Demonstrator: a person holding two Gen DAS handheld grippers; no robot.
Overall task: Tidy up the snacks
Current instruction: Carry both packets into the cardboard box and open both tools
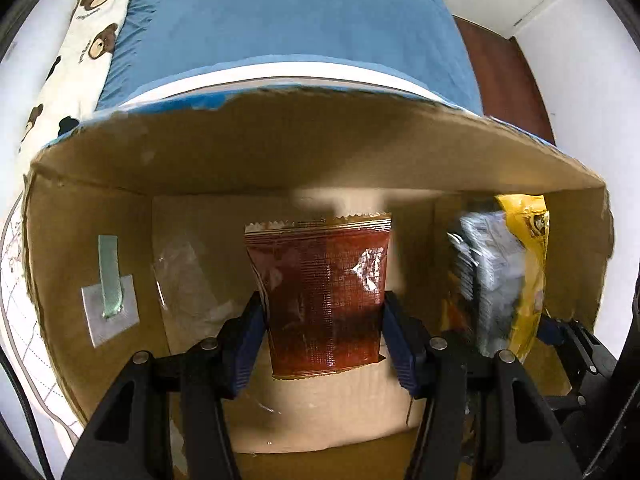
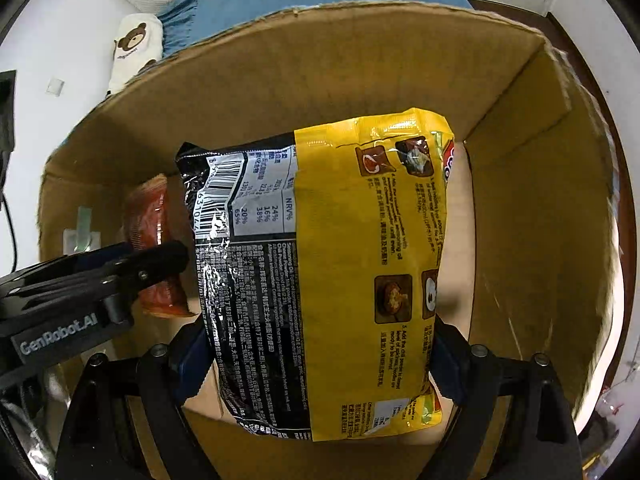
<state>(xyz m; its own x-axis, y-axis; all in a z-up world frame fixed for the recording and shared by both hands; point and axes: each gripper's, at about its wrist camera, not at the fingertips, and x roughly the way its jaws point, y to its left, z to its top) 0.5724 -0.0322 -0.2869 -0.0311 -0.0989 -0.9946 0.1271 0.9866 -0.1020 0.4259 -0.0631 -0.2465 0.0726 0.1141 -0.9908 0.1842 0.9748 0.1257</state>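
left gripper (image 1: 322, 312) clasping red sachet (image 1: 320, 292) (over box (image 1: 280, 148))

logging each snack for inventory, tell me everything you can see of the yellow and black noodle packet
The noodle packet is a glossy plastic pillow pack, sealed, yellow on one side and black on the other, with a barcode, a nutrition table and pictured cooking steps. It hangs lengthwise over the open cardboard box, clamped across its width by the right gripper. The red sachet is beside it, apart.
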